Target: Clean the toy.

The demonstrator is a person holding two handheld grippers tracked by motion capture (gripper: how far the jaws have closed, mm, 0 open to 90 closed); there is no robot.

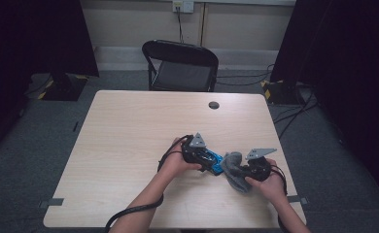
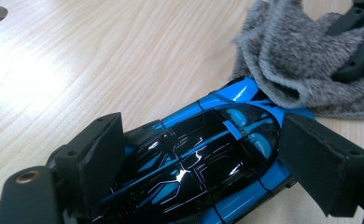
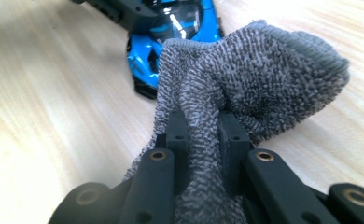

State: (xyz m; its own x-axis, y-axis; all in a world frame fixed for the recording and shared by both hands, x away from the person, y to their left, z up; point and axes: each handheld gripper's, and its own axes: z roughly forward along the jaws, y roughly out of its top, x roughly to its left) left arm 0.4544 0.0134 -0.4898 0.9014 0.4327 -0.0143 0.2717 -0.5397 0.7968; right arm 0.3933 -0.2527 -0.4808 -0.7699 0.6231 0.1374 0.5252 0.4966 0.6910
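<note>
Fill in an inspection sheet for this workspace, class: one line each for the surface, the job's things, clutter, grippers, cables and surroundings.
Surface: pale wooden table with a round cable hole near the far edge.
Job's things: blue and black toy car; grey cloth draped against one end of it.
Clutter: nothing seen.
Grippers: left hand-held gripper has its jaws on either side of the car, holding it; right hand-held gripper is shut on the cloth.
Cables: a black cable trails from the left gripper off the near edge; more lie on the floor at right.
Surroundings: black folding chair beyond the table, grey carpet, dark curtains on both sides, wall socket.
</note>
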